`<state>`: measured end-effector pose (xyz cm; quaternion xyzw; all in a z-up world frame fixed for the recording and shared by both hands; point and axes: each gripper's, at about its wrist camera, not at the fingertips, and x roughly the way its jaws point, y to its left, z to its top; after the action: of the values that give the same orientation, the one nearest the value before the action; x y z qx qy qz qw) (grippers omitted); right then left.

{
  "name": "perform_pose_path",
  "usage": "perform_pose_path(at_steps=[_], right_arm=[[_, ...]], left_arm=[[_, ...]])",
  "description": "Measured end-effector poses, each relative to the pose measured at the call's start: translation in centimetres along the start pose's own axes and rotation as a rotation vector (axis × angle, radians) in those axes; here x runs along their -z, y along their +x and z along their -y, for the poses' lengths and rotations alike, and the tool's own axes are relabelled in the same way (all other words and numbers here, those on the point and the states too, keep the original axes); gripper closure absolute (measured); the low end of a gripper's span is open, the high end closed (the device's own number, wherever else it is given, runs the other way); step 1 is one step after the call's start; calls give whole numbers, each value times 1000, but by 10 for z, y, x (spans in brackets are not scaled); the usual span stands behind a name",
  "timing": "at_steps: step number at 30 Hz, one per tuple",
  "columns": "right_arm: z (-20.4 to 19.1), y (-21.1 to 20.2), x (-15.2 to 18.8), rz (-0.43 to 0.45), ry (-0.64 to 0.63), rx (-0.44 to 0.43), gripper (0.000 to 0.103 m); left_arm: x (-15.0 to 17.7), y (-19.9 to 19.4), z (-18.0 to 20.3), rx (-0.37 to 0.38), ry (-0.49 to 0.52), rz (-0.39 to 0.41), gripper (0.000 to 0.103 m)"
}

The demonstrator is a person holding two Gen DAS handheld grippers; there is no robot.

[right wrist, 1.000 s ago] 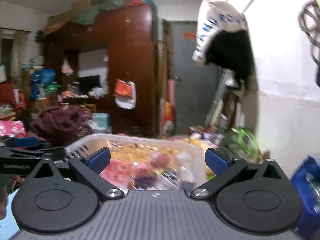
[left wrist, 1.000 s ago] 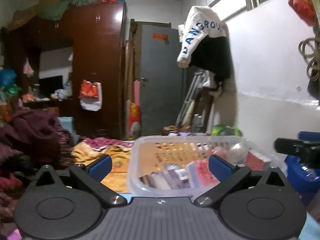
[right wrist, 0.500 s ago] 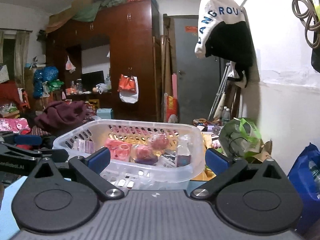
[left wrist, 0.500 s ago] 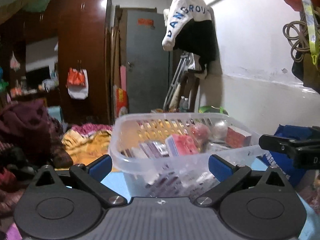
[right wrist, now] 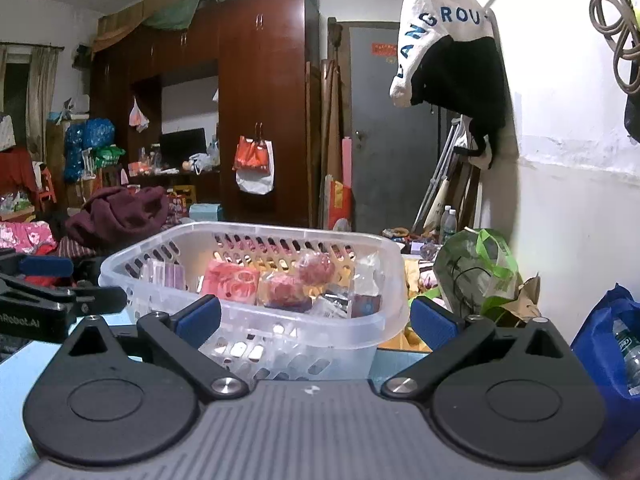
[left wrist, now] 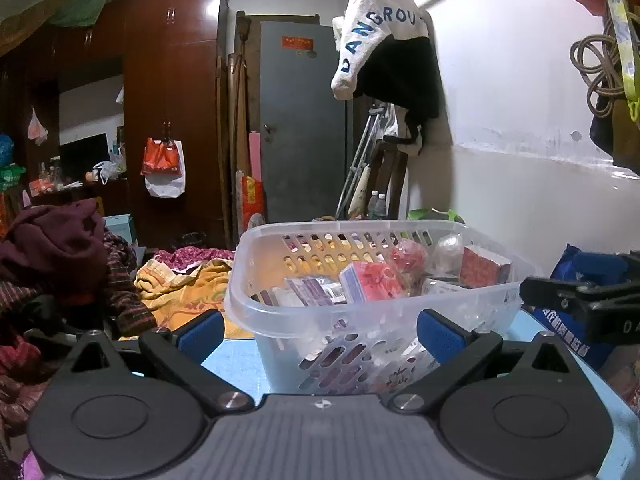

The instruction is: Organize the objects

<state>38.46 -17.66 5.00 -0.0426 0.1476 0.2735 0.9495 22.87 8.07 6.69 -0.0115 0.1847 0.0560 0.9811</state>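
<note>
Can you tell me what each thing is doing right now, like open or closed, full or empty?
Left claw: open, holding nothing.
Right claw: open, holding nothing.
Clear basket: upright on the blue table, holding packets and boxes.
Grey door: closed.
Wardrobe: doors closed, bag hanging from the handle.
White and black jacket: hanging on the wall.
</note>
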Motion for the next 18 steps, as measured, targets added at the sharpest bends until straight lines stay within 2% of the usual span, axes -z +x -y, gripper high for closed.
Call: perform_pose_path(at_steps=[18], right_arm=[[7, -1, 3, -29, 23, 3, 0]], left_arm=[[3, -2, -3, 24, -21, 1, 0]])
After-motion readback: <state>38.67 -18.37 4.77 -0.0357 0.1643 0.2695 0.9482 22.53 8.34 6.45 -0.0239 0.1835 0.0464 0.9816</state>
